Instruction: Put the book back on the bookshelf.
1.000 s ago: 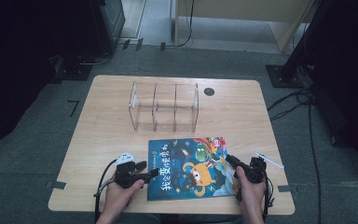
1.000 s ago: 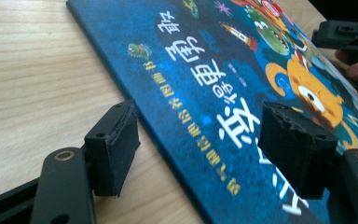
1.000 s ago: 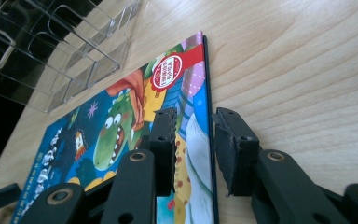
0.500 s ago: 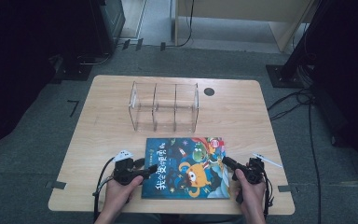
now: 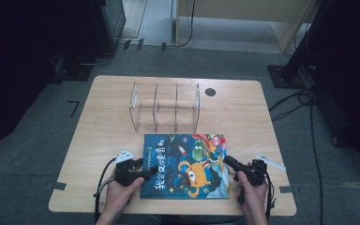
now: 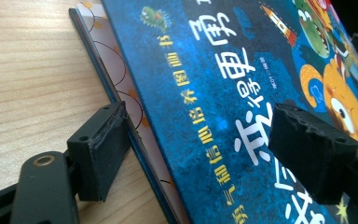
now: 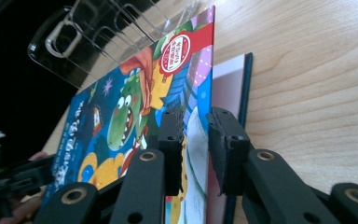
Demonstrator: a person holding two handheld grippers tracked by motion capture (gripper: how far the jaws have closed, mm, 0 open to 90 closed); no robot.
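- Lying near the tabletop's front edge, the book (image 5: 185, 166) hides part of each gripper's jaws.
- Left gripper (image 5: 146, 170) straddles its left edge, jaws just opening, pads apart.
- Right gripper (image 7: 195, 140) pinches the lifted cover at its right edge.

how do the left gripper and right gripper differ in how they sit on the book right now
The left gripper is open, jaws straddling the left edge of the book with a gap and just opening further. The right gripper is shut on the front cover at the right edge, lifting it off the pages. Both are hand-held at the table's near side.
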